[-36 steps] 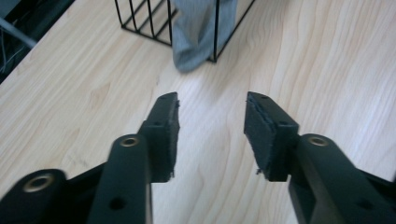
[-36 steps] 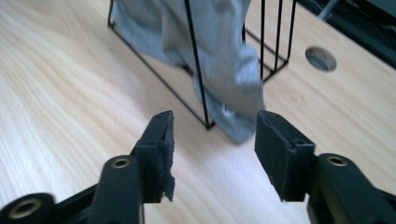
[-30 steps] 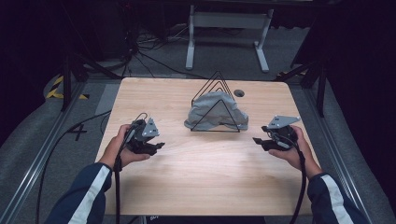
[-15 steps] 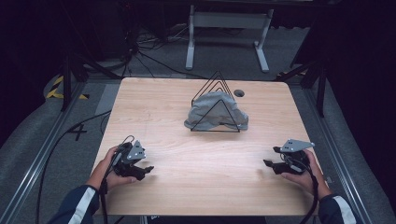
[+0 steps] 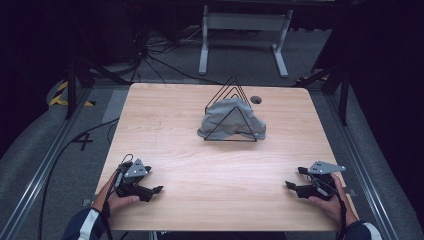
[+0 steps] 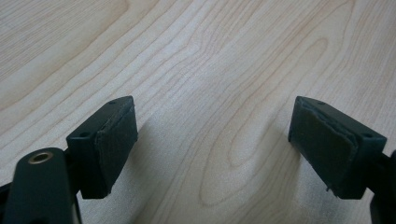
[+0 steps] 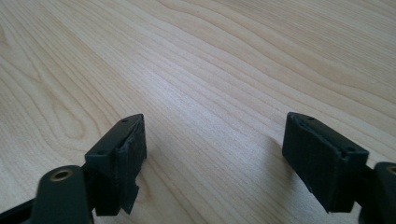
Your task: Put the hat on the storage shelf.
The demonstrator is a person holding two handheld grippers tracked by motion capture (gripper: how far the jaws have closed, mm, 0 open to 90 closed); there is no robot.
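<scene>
Both hands rest low on the table (image 5: 175, 125); the grey cloth (image 5: 231, 119) sits draped in the wire rack (image 5: 231, 112), well ahead. My left hand-held gripper (image 5: 155, 190) and right hand-held gripper (image 5: 289, 185) gape empty; I'd approach level.

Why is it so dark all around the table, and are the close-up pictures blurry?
In the high view the wooden table is lit while the floor around it falls into near black. In the left gripper view the wood grain looks sharp, and the left hand-held gripper casts soft shadows beside its jaws. In the right gripper view the right hand-held gripper looks slightly soft.
</scene>
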